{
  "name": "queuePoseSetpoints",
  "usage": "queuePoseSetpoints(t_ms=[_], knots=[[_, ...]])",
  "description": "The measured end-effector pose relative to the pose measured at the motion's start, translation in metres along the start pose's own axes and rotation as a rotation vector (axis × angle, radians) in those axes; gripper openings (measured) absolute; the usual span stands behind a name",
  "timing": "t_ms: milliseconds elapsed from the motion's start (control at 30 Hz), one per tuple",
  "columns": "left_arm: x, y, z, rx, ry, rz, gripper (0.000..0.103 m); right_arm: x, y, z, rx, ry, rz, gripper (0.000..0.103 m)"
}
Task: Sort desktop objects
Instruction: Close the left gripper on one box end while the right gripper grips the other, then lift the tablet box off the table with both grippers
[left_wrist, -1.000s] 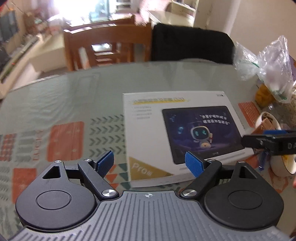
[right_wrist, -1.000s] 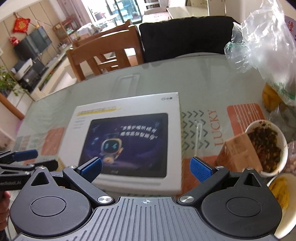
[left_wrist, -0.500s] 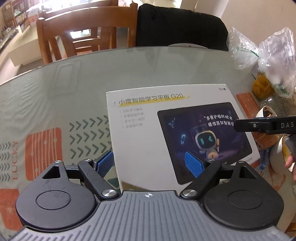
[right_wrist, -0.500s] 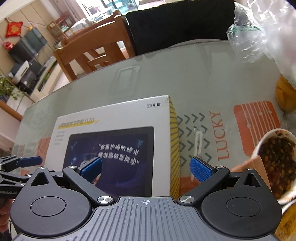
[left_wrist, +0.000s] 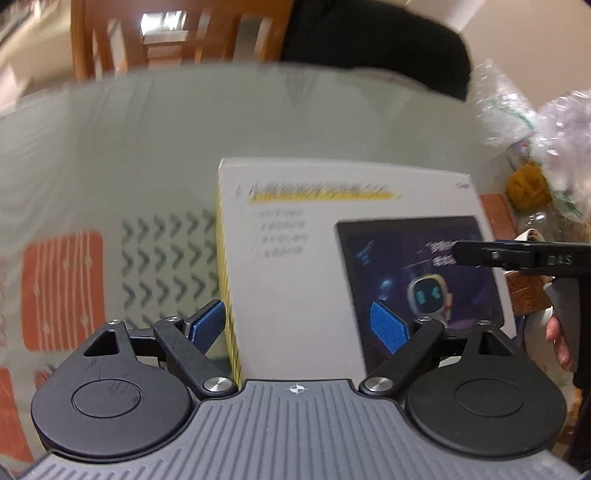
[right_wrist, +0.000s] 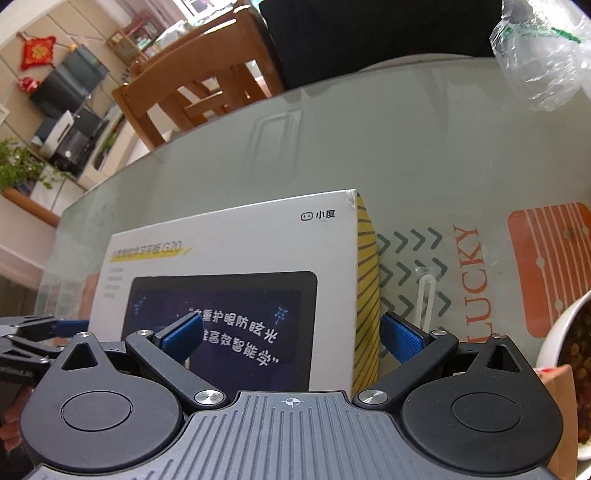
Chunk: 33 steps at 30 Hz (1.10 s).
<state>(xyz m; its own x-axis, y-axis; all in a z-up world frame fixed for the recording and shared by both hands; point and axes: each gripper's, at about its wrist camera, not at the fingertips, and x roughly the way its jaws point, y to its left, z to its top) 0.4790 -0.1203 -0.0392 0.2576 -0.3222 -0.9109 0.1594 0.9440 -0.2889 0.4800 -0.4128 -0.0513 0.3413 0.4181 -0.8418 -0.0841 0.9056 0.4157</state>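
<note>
Between the two pairs of tongs lies the tablet box (left_wrist: 314, 266), flat on the glass-topped desk (left_wrist: 147, 147) with its printed face up. Its long axis runs left to right, from one pair of tongs toward the other.

The left tongs (left_wrist: 299, 325) stand apart and straddle the box's near left corner: one blue pad (left_wrist: 207, 321) sits just outside the yellow-striped left side, the other over the printed top. The right tongs (right_wrist: 291, 338) are also apart and straddle the near right corner (right_wrist: 364, 295) in the same way, one pad over the dark screen picture, the other just beyond the striped right side. Neither pair is clamped on anything, and whether any pad touches the cardboard cannot be told.

Both hands look about equally near, each at its own end, so the coming move seems to turn on gripping the two short ends together. A food bowl (right_wrist: 565, 332) sits close beside the right tongs, and a plastic bag (right_wrist: 546, 55) lies farther back; swinging the box rightward risks catching them.
</note>
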Motion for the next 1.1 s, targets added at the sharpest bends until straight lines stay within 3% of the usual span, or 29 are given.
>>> queuePoseSetpoints(t_ms=[433,733,1100], knots=[[0.012,0.021,0.021,-0.093,0.077,-0.091,0.103,0.013,-0.014,0.022,-0.012,0.108,0.064,0.103],[0.022,0.042,0.019,-0.139,0.112,-0.172,0.103,0.016,-0.017,0.024,-0.013,0.135,0.087,0.103],[0.026,0.041,0.016,-0.119,0.088,-0.182,0.103,0.019,-0.020,0.022,-0.021,0.141,0.112,0.103]])
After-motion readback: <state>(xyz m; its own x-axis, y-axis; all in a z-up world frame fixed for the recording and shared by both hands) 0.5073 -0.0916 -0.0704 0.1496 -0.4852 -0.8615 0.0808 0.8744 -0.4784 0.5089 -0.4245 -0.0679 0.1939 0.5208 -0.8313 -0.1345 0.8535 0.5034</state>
